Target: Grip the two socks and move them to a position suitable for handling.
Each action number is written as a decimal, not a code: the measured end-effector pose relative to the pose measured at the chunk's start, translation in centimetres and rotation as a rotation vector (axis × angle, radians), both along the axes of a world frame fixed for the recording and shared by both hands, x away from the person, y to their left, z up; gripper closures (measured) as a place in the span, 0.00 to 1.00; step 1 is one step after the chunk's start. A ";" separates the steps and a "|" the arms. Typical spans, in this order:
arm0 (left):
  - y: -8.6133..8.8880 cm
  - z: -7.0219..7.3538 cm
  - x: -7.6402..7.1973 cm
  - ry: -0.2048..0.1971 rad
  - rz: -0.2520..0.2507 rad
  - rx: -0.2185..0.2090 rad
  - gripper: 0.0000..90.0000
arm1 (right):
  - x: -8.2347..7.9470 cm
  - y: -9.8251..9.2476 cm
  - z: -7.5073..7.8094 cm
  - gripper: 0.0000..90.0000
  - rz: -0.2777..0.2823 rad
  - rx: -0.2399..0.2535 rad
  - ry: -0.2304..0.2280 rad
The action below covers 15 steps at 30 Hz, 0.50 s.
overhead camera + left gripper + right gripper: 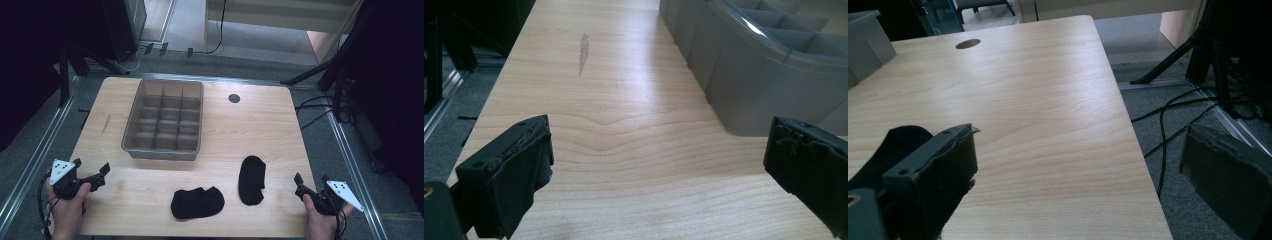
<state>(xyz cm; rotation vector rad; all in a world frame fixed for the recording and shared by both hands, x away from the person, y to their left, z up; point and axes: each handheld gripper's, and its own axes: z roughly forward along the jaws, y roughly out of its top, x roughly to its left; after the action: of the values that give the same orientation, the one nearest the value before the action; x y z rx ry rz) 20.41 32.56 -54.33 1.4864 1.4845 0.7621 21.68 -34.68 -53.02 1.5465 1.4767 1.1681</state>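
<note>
Wooden table (260, 130) bears grey divided tray (165, 120), compartments empty.

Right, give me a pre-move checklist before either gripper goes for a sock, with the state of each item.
1. Left gripper tongs apart and holding nothing: ok, wide open in the left gripper view.
2. Right gripper tongs apart and holding nothing: ok.
3. Both socks lie flat on the table, apart from each other: ok; the left sock and the right sock do not touch.
4. Divided bin upright with its compartments free: ok, nothing shows inside them.
5. Bare table between each gripper and its nearer sock: ok.
6. Whether the socks are a matching pair: cannot tell; both are black.
</note>
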 end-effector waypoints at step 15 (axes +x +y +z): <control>-3.4 1.3 -1.1 -0.002 -0.101 0.010 0.00 | -0.5 3.3 2.0 0.17 0.091 0.001 0.023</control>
<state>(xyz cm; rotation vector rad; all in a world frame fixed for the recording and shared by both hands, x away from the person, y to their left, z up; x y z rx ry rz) 19.34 29.17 -53.07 1.5550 1.3949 0.7114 21.15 -31.37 -51.04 1.5120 1.5768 1.2065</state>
